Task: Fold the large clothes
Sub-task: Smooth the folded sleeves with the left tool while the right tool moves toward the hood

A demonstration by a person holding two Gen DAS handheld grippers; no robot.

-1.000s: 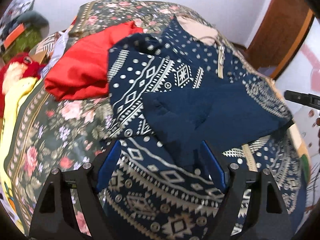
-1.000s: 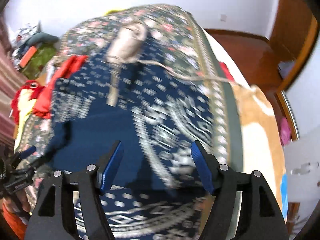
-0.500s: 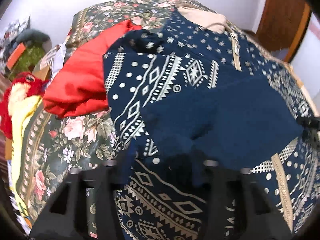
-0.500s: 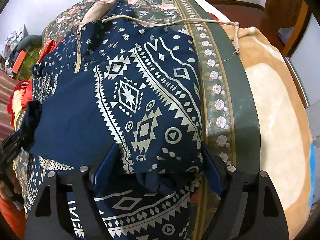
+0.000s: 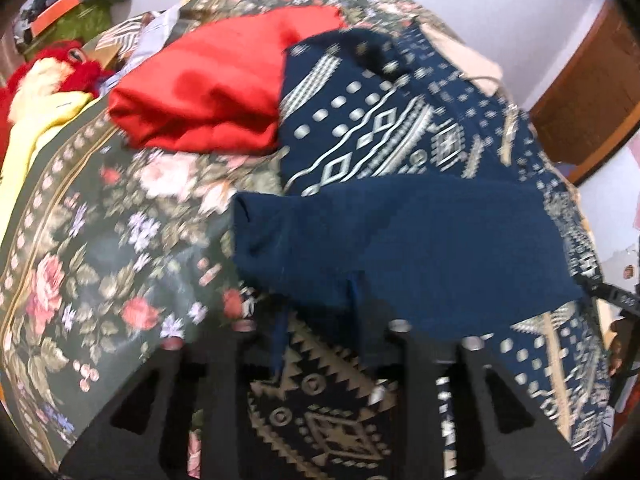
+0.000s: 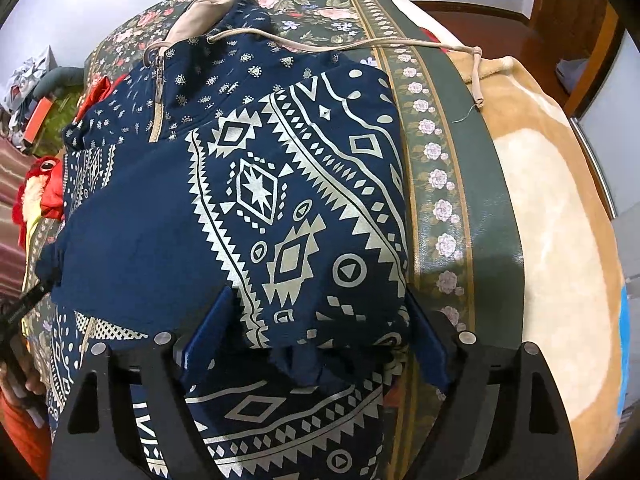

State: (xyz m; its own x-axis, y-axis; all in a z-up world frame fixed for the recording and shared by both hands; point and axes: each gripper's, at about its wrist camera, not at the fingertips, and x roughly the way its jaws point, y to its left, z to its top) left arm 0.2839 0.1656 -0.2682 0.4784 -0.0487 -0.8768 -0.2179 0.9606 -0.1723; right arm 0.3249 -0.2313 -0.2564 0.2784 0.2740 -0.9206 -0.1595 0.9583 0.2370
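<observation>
Since a second ago the navy patterned hoodie (image 6: 288,200) lies folded further, its plain inside-out sleeve (image 5: 420,248) now drawn flat across the body toward the red garment (image 5: 216,88) on the floral bedspread (image 6: 452,160). Left gripper (image 5: 316,336), at the hoodie's near-left edge, has its jaws opening, with sleeve cloth draped between them; the blurred frame hides any pinch. Right gripper (image 6: 316,340), at the hoodie's near-right edge, stands wide, jaws easing apart around a bunched fold, blue pads clear of it.
</observation>
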